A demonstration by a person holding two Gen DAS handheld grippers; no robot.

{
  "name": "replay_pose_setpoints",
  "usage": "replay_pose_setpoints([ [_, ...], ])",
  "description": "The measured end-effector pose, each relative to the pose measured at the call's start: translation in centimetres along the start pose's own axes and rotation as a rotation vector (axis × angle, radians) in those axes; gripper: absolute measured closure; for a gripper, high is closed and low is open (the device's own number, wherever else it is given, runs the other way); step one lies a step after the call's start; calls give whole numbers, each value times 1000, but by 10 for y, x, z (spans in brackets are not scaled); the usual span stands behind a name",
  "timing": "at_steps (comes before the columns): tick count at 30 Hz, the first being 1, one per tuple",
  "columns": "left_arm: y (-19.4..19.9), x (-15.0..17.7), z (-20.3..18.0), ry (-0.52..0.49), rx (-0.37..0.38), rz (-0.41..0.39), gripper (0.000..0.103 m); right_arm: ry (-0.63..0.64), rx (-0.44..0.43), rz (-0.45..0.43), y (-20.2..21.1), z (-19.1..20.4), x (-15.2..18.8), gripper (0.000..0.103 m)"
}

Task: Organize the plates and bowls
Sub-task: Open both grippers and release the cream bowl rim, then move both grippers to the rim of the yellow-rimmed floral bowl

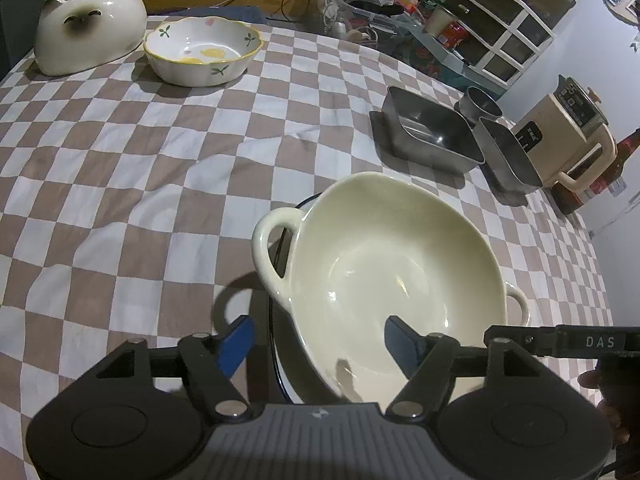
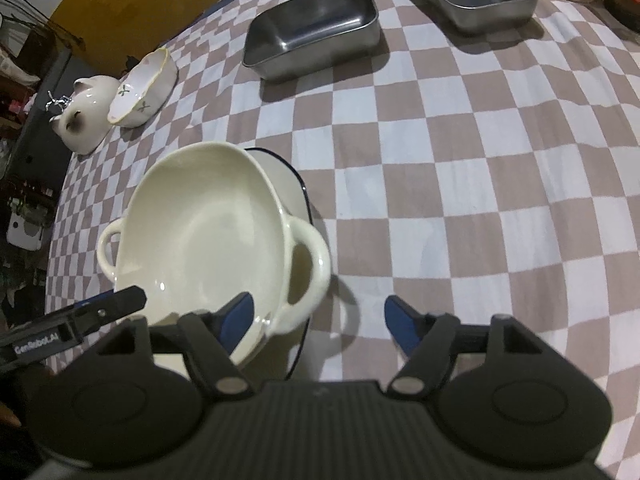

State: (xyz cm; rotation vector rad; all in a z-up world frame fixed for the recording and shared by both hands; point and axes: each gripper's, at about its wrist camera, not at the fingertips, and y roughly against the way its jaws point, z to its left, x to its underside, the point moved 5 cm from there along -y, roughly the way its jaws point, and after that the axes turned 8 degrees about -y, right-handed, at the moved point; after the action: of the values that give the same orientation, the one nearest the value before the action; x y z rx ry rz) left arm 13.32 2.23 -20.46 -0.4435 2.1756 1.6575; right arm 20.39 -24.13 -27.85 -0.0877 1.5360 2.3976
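Left tongs (image 1: pixel 318 344) and right tongs (image 2: pixel 318 322) both stand open, each straddling one side of the cream two-handled bowl (image 1: pixel 396 264), pads clear of it. The bowl sits tilted on a dark-rimmed plate (image 2: pixel 296 184) near the tabletop's (image 2: pixel 460 200) front edge. Glazed ceramic: probably heavy, rigid, slippery and breakable, best taken by its loop handles (image 2: pixel 308 268) or rim.

"DAS" stands in pale letters on the right gripper's black finger bar (image 1: pixel 592 341) at the left wrist view's edge; "GenRobot.AI" is printed on the left gripper's black bar (image 2: pixel 38 347) in the right wrist view
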Motion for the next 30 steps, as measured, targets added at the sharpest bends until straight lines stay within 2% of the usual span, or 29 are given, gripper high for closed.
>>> replay_pose_setpoints([
  [4,2,1,0,-10,0,5,21,-17,-18,-11,0,-4,4,16],
  [10,4,1,2,-21,8,19,9,-37,-39,-21,-1,-4,8,1],
  [16,5,0,4,-5,34,18,0,-39,-46,-26,5,-6,8,0],
  [21,11,-5,9,-1,23,2,0,-31,-37,-60,14,-9,5,0],
  [30,32,-29,34,22,-11,-62,0,35,-26,-207,36,5,-13,0],
])
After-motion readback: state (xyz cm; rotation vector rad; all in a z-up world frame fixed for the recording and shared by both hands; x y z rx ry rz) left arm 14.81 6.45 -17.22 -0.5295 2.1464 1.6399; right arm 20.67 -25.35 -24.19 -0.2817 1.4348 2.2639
